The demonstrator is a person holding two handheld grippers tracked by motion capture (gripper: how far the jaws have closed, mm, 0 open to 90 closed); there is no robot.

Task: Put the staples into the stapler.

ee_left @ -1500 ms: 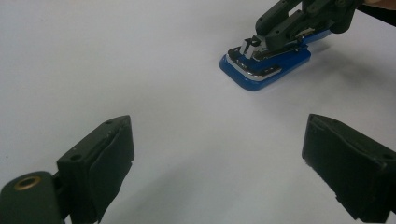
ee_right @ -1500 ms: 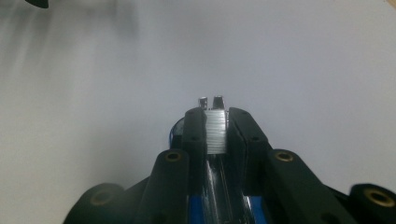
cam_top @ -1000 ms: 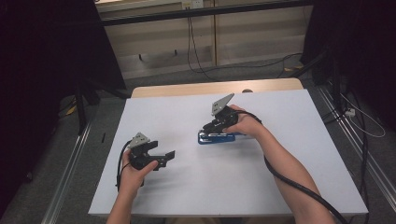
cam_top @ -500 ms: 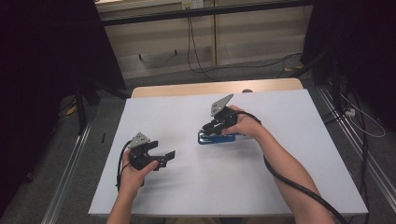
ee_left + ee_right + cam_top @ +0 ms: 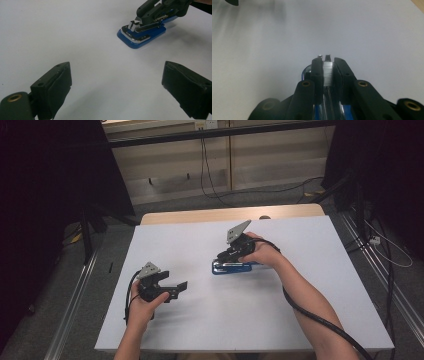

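The blue stapler (image 5: 231, 267) lay near the middle of the bench (image 5: 300, 320). The right claw (image 5: 225, 257) was clamped narrowly on the staple strip (image 5: 327, 72) in it; the left claw (image 5: 177, 288), gaping and empty, was held left of the stapler. The strip would best be kept straight along its channel.

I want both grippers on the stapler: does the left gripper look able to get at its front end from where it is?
Probably yes. The left gripper stands open, facing the blue stapler across bare white table. The right gripper clamps the staple strip on top.
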